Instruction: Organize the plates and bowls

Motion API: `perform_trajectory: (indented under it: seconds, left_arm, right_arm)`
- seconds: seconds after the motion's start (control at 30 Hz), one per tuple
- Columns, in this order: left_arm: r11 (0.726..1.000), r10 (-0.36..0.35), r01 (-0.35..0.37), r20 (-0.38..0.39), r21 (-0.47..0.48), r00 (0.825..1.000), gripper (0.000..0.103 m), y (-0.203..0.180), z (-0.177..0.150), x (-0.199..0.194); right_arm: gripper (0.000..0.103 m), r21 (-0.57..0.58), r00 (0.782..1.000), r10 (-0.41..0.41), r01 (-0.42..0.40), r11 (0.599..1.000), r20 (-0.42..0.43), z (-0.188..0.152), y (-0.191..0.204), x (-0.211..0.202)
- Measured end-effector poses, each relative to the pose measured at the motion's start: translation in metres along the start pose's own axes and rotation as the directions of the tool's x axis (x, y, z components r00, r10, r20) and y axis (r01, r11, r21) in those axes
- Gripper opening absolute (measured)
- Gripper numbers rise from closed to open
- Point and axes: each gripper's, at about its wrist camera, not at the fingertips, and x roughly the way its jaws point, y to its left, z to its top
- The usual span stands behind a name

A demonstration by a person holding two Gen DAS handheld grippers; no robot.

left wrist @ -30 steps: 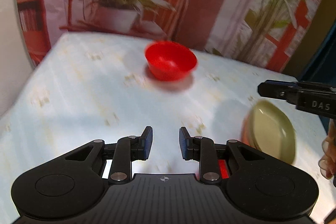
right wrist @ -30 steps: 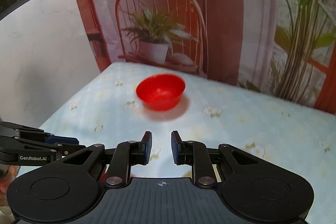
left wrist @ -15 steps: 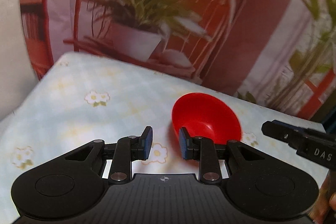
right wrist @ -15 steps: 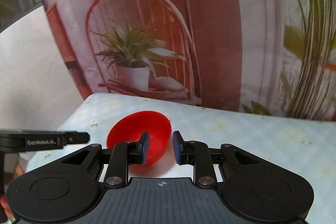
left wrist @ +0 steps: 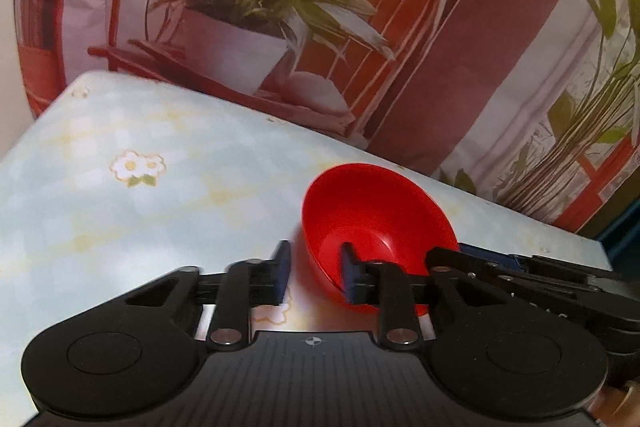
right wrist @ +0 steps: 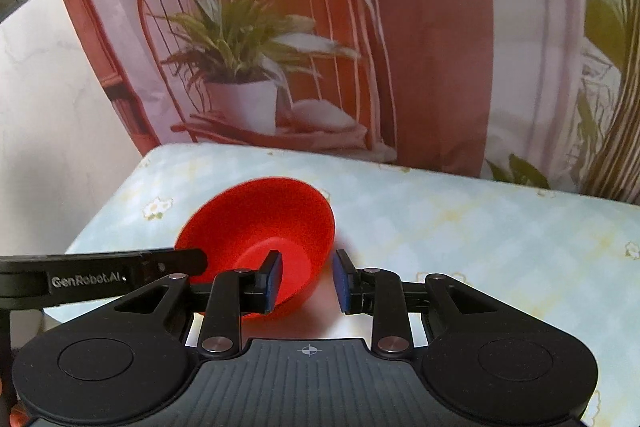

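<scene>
A red bowl (left wrist: pixel 376 215) stands on the flowered tablecloth (left wrist: pixel 140 187). My left gripper (left wrist: pixel 314 277) is open, its right finger inside the bowl and its left finger outside, straddling the bowl's left wall. In the right wrist view the same bowl (right wrist: pixel 260 223) has my open right gripper (right wrist: pixel 306 281) straddling its right wall, left finger inside, right finger outside. Each gripper also shows in the other's view: the right one at the bowl's right (left wrist: pixel 520 267), the left one at its left (right wrist: pixel 120 273).
The table (right wrist: pixel 480 227) ends at a wall with a printed backdrop of a chair and potted plant (right wrist: pixel 240 67). The table's left edge (right wrist: pixel 100 215) lies close to the bowl. Open cloth stretches to the right.
Both grippers have moved forward and down to the red bowl and now straddle its opposite walls. The green plate seen one second ago is out of view.
</scene>
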Motion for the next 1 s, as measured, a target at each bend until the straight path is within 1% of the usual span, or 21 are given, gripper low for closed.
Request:
perform_trajectory:
  seconds: [0.13,0.23,0.43,0.67,0.8,1.0]
  left_arm:
    - [0.999,0.004,-0.005,0.010,0.037,1.000,0.012,-0.004,-0.001,-0.006]
    - [0.999,-0.003,0.003,0.014,0.035,1.000,0.012,-0.004,0.000,-0.015]
    - [0.998,-0.018,0.015,0.043,0.063,0.999,0.013,-0.012,-0.001,-0.052]
    - [0.995,-0.020,0.014,0.060,0.100,0.998,0.013,-0.029,-0.015,-0.101]
    - [0.994,-0.027,0.021,0.055,0.106,0.998,0.013,-0.034,-0.025,-0.124]
    - [0.992,-0.043,0.038,0.041,0.117,0.998,0.013,-0.044,-0.049,-0.155]
  right_arm:
    - [0.019,-0.002,1.000,0.003,-0.003,1.000,-0.015,0.001,0.001,-0.001]
    - [0.013,-0.001,1.000,-0.002,0.002,1.000,-0.017,0.003,0.001,-0.005]
    - [0.012,0.015,1.000,0.022,-0.022,1.000,-0.001,0.007,0.006,-0.029]
    - [0.012,-0.016,0.998,0.057,-0.056,0.998,0.037,0.000,0.018,-0.080]
    - [0.012,-0.040,0.995,0.079,-0.076,0.996,0.059,-0.011,0.026,-0.113]
    - [0.012,-0.039,0.992,0.104,-0.101,0.994,0.073,-0.039,0.032,-0.155]
